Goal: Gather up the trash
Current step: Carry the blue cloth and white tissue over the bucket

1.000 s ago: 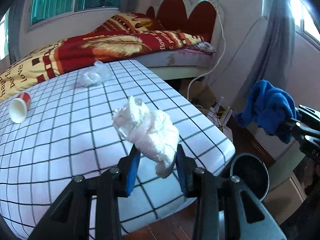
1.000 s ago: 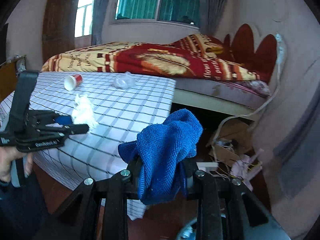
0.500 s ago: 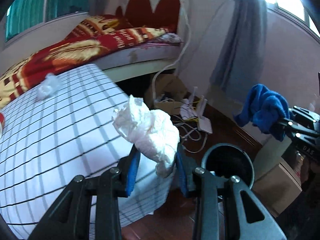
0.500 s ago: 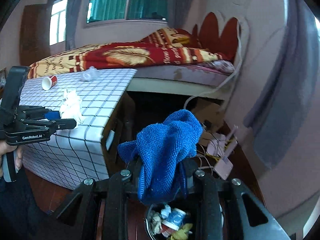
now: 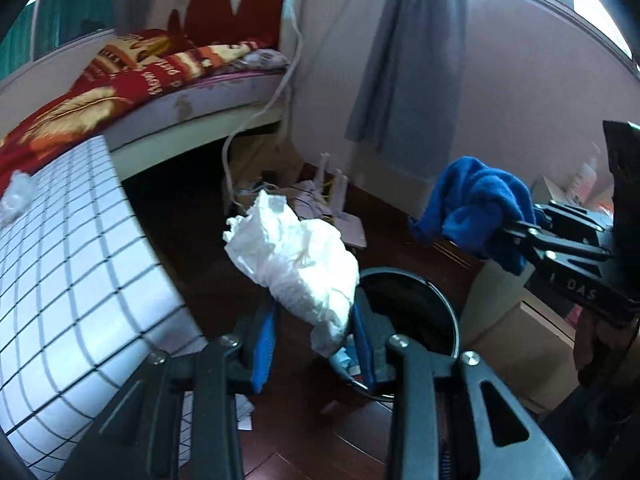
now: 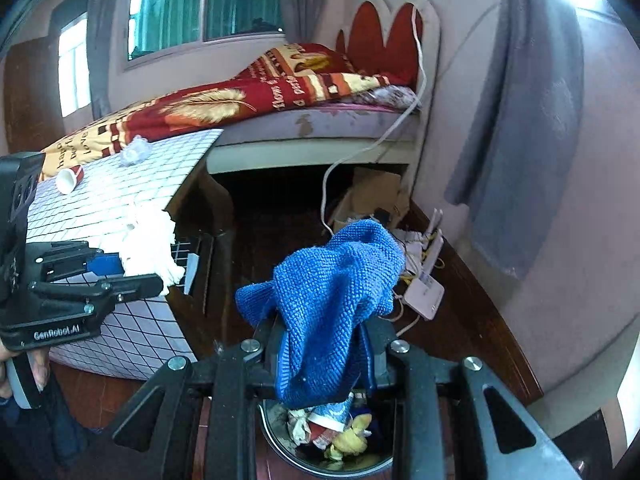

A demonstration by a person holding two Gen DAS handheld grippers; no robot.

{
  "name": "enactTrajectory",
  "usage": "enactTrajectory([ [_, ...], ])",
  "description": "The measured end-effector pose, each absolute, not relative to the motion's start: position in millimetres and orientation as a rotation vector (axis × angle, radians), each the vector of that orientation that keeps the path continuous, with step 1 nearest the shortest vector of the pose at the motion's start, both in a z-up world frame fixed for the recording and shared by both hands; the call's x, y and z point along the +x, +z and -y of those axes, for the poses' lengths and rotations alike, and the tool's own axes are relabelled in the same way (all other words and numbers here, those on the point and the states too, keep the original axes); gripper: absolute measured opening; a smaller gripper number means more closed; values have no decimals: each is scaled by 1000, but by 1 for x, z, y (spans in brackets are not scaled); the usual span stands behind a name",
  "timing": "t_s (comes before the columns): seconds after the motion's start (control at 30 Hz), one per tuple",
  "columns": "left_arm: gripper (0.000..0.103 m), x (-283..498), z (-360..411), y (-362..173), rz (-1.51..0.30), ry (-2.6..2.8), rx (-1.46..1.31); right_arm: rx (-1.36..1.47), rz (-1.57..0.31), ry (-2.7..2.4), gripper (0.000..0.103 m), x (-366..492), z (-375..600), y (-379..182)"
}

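My left gripper [image 5: 314, 340] is shut on a crumpled white tissue [image 5: 296, 256] and holds it off the table, just left of a black trash bin [image 5: 416, 308] on the floor. The tissue [image 6: 148, 244] and the left gripper [image 6: 132, 276] also show in the right wrist view. My right gripper [image 6: 320, 356] is shut on a blue cloth [image 6: 332, 292] above the bin [image 6: 320, 436], which holds trash. On the checked table [image 6: 120, 196] lie a paper cup [image 6: 68, 178] and a crumpled clear wrapper [image 6: 136, 150].
A bed [image 6: 280, 96] with a red and yellow blanket stands behind the table. A white router [image 6: 424, 288] and cables lie on the wood floor by the wall. A cardboard box [image 5: 516, 340] stands right of the bin. A grey curtain [image 6: 520, 120] hangs at right.
Both grippers have swung right, away from the table. The tissue has moved from over the table's edge to beside the bin. The blue cloth now hangs closer over the bin.
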State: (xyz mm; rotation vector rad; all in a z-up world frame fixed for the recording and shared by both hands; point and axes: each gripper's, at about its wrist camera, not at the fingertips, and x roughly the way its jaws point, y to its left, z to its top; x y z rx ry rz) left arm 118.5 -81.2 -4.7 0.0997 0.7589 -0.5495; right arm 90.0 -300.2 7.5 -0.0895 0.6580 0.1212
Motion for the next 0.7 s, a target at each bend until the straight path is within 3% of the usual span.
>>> enactTrajectory([
  [0.7, 37, 122, 153, -57, -863, -697, 154, -68, -835, 51, 30, 81, 352, -67],
])
